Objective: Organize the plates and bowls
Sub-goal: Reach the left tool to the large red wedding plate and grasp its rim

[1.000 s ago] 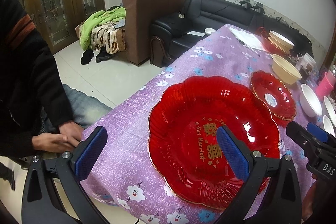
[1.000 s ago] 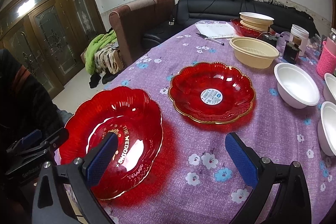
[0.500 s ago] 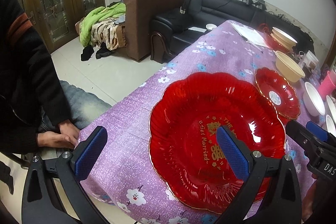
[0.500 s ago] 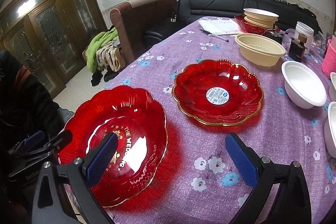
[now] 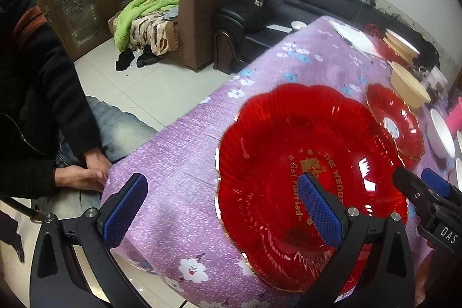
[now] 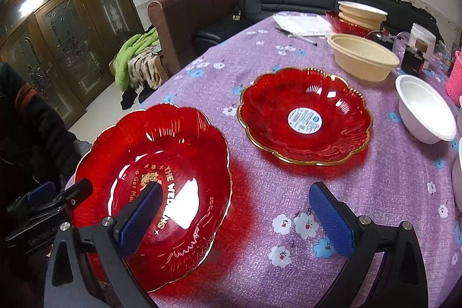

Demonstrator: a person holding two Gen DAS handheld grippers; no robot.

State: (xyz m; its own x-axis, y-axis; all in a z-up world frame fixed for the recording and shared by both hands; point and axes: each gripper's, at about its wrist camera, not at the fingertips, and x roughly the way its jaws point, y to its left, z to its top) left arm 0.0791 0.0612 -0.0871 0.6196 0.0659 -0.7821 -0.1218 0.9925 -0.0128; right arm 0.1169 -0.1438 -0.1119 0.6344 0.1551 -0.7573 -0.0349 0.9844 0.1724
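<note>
Both tongs [image 5: 222,210] [image 6: 239,217] nearer, still gaping, two red plates [image 6: 153,178] [image 6: 304,116], one cream bowl [image 6: 363,57]

Left gripper [image 5: 222,207] and right gripper [image 6: 241,214]: black frames, silver screws, 2 blue textured pads on each one's jaws, white "DAS" lettering on one body.

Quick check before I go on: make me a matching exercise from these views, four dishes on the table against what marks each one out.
Things:
1. large red plate
2. smaller red plate
3. beige bowl
4. white bowl

Marks:
A. round white sticker in its centre
B. plain white inside, right of the sticker plate
C. gold wedding lettering
D. stands alone, behind the sticker plate

Pairs: 1-C, 2-A, 3-D, 4-B
</note>
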